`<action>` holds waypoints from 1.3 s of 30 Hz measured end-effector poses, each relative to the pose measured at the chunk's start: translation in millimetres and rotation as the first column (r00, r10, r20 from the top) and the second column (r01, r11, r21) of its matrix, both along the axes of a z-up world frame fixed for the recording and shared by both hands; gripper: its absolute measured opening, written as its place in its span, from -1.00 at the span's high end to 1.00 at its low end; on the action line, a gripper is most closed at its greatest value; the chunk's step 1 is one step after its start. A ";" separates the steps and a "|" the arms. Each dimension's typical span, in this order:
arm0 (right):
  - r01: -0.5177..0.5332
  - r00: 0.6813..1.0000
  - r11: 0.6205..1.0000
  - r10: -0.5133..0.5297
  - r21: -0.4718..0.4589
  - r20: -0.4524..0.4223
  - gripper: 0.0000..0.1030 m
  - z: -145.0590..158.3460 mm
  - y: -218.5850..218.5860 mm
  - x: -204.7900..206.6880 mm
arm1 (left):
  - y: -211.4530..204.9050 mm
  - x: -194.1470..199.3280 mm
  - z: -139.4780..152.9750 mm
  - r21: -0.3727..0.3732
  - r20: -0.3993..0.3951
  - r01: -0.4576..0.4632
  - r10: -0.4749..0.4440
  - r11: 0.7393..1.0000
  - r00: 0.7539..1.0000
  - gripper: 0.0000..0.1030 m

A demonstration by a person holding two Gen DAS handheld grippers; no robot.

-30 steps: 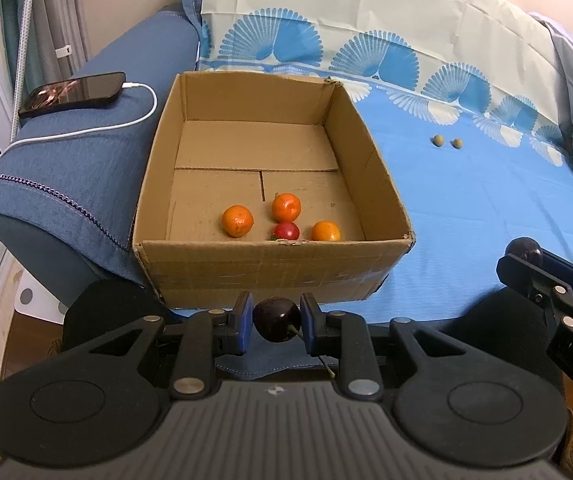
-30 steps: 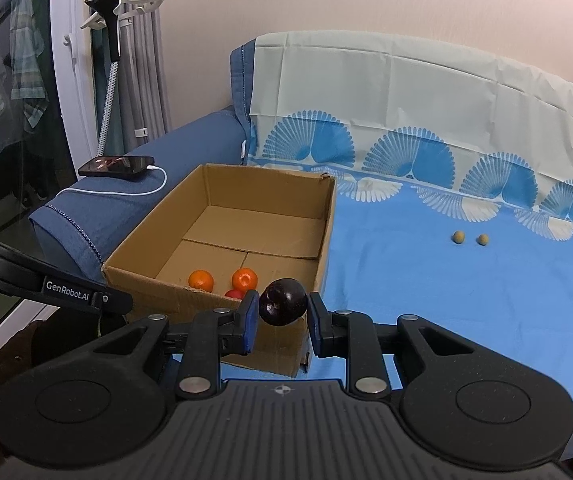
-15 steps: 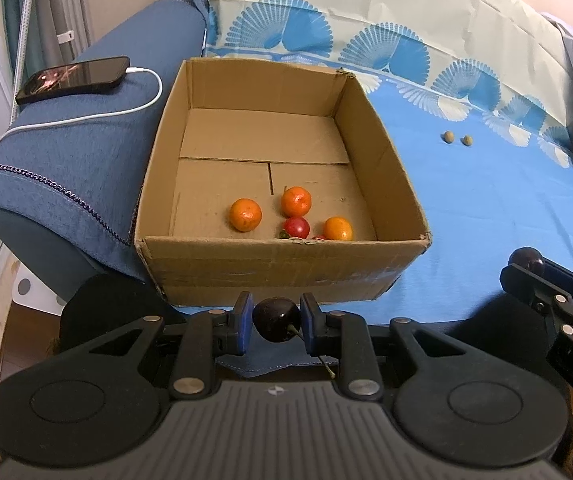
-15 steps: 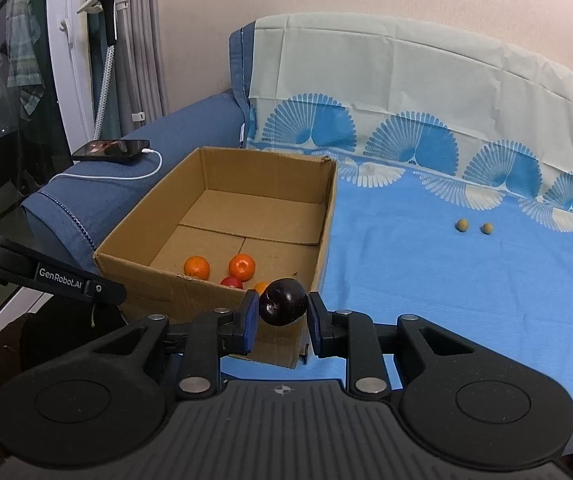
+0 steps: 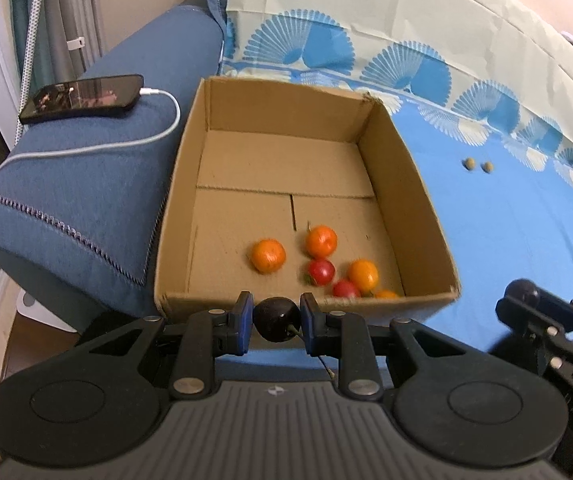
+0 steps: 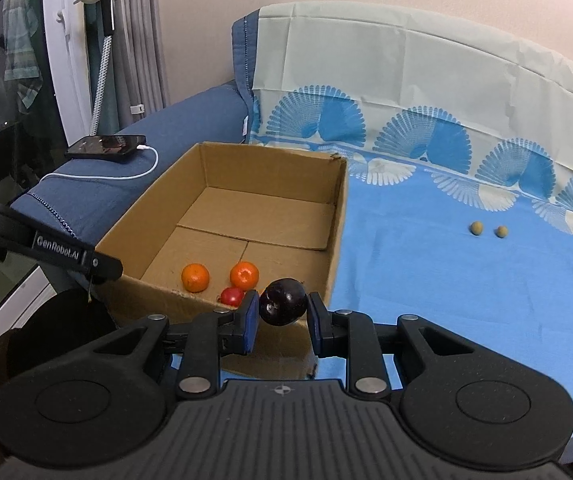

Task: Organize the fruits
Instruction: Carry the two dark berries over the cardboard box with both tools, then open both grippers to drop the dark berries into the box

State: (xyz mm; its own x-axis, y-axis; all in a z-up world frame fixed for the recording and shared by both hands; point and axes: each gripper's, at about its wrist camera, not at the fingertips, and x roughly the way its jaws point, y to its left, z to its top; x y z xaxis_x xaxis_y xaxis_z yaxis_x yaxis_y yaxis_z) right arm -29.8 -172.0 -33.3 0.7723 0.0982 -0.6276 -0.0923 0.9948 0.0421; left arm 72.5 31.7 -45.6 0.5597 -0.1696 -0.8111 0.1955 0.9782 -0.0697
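Note:
An open cardboard box point(image 5: 406, 184) point(image 6: 338, 216) sits on the blue sheet beside a sofa arm. Inside lie several oranges point(image 5: 268, 255) point(image 6: 195, 277) and small red fruits point(image 5: 321, 272) point(image 6: 232, 295). My left gripper point(image 5: 276, 320) is shut on a dark cherry point(image 5: 274, 319) with a stem, just above the box's near wall. My right gripper point(image 6: 282, 307) is shut on a dark plum point(image 6: 283, 307), at the box's near right corner. In the left wrist view the right gripper shows at the right edge, holding the plum point(image 5: 521, 291).
Two small olive-coloured fruits point(image 5: 477, 165) point(image 6: 488, 229) lie on the blue sheet point(image 6: 426, 272) right of the box. A black phone point(image 5: 82, 96) point(image 6: 106, 146) with a white cable rests on the sofa arm point(image 5: 66, 184). A hand shows at the left edge of the right wrist view.
Both grippers have moved closer to the box with their fruit still held. The box now looks larger, and more of the fruit on its floor shows over the near wall.

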 end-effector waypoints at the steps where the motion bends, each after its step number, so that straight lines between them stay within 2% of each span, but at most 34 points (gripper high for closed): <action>1: -0.004 1.000 1.000 0.004 0.000 -0.003 0.48 -0.7 1.2 4.3 | 0.5 4.2 0.3 -0.001 0.002 -0.003 0.003 1.000 1.000 0.46; 14: -0.045 0.999 0.999 0.045 -0.023 -0.018 0.48 -11.2 17.0 68.3 | -7.7 61.7 -8.5 0.003 -0.002 -0.009 0.009 1.000 1.000 0.46; 27: -0.068 0.993 0.997 0.062 -0.048 -0.104 0.48 -49.2 30.8 121.4 | -13.9 107.9 -49.6 0.062 -0.065 -0.006 0.010 0.998 0.998 0.46; 39: -0.086 0.984 0.993 0.073 -0.075 -0.160 0.48 -73.4 35.4 141.3 | -19.5 125.9 -82.5 0.124 -0.113 0.011 0.003 0.992 0.994 0.46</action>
